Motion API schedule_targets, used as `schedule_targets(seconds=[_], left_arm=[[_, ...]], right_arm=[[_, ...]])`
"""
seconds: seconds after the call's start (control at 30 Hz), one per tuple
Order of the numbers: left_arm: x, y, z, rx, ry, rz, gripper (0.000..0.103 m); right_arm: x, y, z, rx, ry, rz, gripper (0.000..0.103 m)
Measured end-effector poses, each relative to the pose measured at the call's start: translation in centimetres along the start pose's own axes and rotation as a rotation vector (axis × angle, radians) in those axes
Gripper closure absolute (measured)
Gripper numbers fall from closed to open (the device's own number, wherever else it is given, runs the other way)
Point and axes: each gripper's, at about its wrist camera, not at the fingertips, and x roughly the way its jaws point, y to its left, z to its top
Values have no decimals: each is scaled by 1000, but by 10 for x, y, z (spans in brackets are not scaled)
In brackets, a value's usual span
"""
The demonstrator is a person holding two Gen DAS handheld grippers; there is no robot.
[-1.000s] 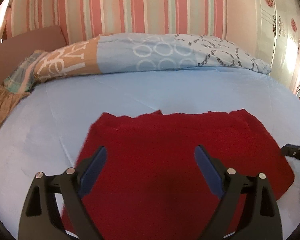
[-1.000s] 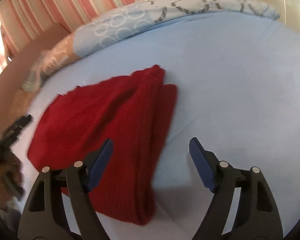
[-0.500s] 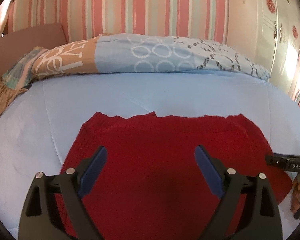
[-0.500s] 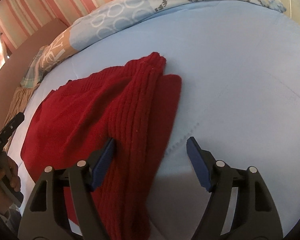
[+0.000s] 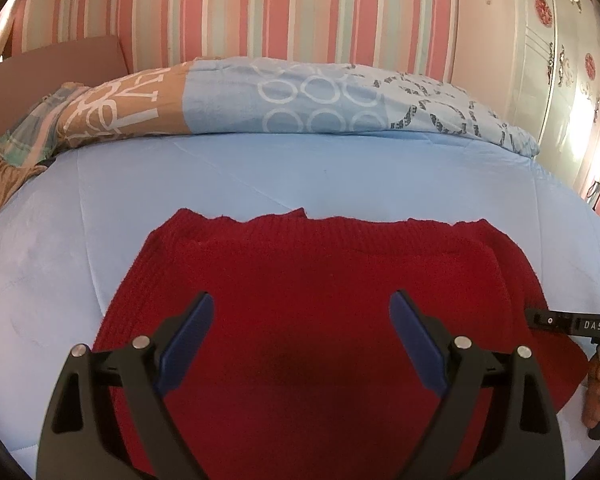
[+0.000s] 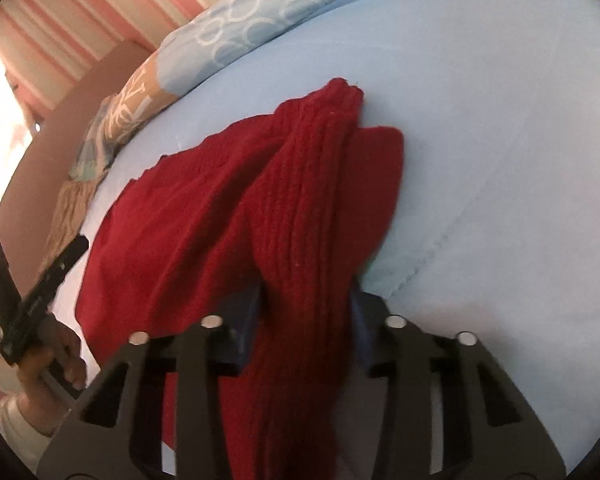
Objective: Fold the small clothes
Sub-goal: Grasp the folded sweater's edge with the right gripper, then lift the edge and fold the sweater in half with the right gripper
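Garment: a red knit garment (image 5: 308,304) lies folded on my bed's light blue sheet (image 5: 260,176), filling the lower centre of the left wrist view; its ragged far edge runs across the middle of the frame.
Right side of garment: in the right wrist view the red knit garment (image 6: 300,216) bunches into a thick ribbed ridge running from the upper centre down to the bottom centre.
My left tongs: my left gripper (image 5: 300,322) hovers over the flat knit, jaws spread wide, blue pads apart with only cloth seen beyond them; I cannot tell whether the tips touch it.
My right tongs: my right gripper (image 6: 306,298) is closing, its jaws pinching that ribbed ridge, the blue pads (image 6: 248,312) pressed against the ridge's two sides.
Right tongs from the left view: a black bar lettered "DAS" at the right edge, at the garment's right border, with my fingers (image 5: 598,392) below it.
Left tongs from the right view: a black tool at the left edge, my hand (image 6: 48,360) around its handle.
Behind: a patterned blue and tan quilt (image 5: 280,100) rolled along the far side of the bed, under a pink striped wall (image 5: 260,12).
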Motion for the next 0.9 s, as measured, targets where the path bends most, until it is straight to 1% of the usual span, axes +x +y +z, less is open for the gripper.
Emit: schedule_targets(seconds=[0.03,0.13,0.2,0.3,0.43,0.57,0.63,0.73,0.8,0.83,0.9], left_arm=[[-1,0,1,-5,0,-2,13],[-5,-1,4,2,-12,-3,13],[-5,-1,7,4,-9,-7,13],[-3,0,10,-5,3,-10,13],[-2,-4,8,-1,31,-9,13],[2,-14,3,19,49,-21,13],[4,-15,1,14,61,-27,13],[4,-8,1,-29,71,-47,13],[-1,2,4,-59,66,-56,13],[-5,9,7,-74,55,-57,13],[-15,25,12,-104,41,-63,13]], right_arm=[[-3,-1,0,7,-7,6,76],[-20,1,0,11,-53,30,82],[-29,5,0,3,-74,42,84],[-42,7,0,11,-96,71,86],[-63,3,-4,33,-131,86,87],[-89,10,-1,42,-185,79,87],[-100,22,3,20,-202,68,87],[-112,58,15,-41,-221,53,87],[-116,91,24,-89,-227,37,87],[-114,113,30,-126,-223,16,87],[-106,140,35,-171,-205,-18,87]])
